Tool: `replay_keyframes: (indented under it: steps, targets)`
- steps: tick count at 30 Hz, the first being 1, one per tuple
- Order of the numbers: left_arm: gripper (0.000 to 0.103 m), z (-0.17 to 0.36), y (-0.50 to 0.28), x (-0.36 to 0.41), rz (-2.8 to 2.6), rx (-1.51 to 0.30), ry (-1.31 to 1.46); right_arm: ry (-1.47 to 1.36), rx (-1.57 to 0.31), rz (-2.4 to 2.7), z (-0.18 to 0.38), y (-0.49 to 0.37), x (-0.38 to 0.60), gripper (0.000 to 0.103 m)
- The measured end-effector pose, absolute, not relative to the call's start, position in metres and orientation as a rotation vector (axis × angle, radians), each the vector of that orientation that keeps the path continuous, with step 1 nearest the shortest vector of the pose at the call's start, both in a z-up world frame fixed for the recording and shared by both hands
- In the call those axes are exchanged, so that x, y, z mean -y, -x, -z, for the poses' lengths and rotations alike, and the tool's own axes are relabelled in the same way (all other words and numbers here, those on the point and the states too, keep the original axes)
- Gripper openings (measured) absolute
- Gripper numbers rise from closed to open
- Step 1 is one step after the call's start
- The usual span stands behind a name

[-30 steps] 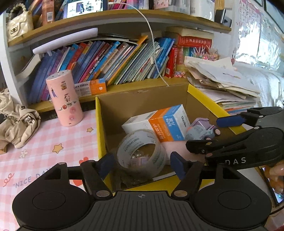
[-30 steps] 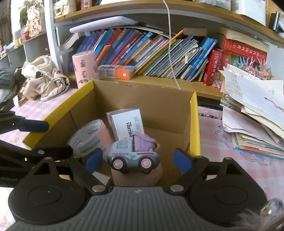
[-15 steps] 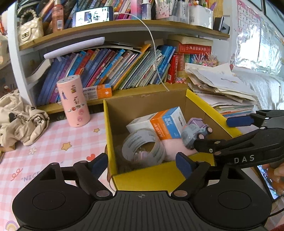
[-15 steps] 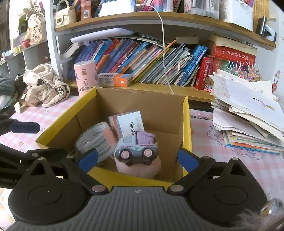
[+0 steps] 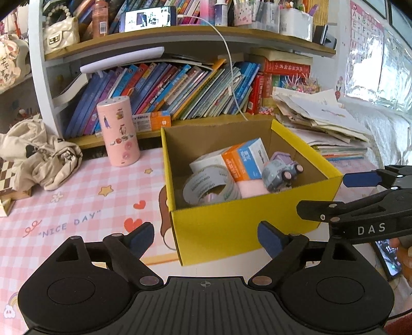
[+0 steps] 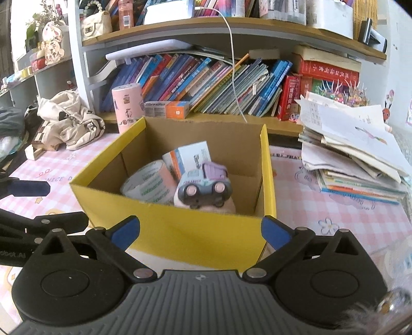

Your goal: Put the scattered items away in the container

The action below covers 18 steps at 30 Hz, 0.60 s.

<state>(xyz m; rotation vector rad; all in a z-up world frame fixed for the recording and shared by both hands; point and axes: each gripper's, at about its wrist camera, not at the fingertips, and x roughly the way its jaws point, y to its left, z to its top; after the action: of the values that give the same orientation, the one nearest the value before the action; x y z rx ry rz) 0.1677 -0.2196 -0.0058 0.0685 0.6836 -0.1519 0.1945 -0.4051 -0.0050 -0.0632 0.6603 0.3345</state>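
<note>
yellow box (image 5: 226, 229) just beyond both claws — left claw (image 5: 206, 238), right claw (image 6: 200, 229) empty, spread

Past my work I see a table (image 5: 85, 206) covered in a pink checked cloth printed with stars, hearts and the words "NICE DAY". A tall pink canister (image 5: 118, 134) with stickers stands upright on it, just in front of the bookshelf (image 5: 180, 41). A crumpled beige garment (image 5: 38, 157) lies heaped to the left of the canister. Slanting children's books (image 5: 180, 87) fill the lower shelf, and an orange and white carton (image 5: 152, 122) lies in front of them. A phone (image 5: 148, 18) sits on the upper shelf with a white cable (image 5: 230, 67) trailing down. To the right, a messy stack of papers (image 6: 355, 154) rests on the table.
</note>
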Motion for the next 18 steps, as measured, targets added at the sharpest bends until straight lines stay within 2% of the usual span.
replay_keyframes:
  steps: [18]
  targets:
    - [0.09, 0.014, -0.146, 0.213, 0.151, -0.692, -0.041, 0.05, -0.688, -0.279, 0.012, -0.162, 0.4, 0.103]
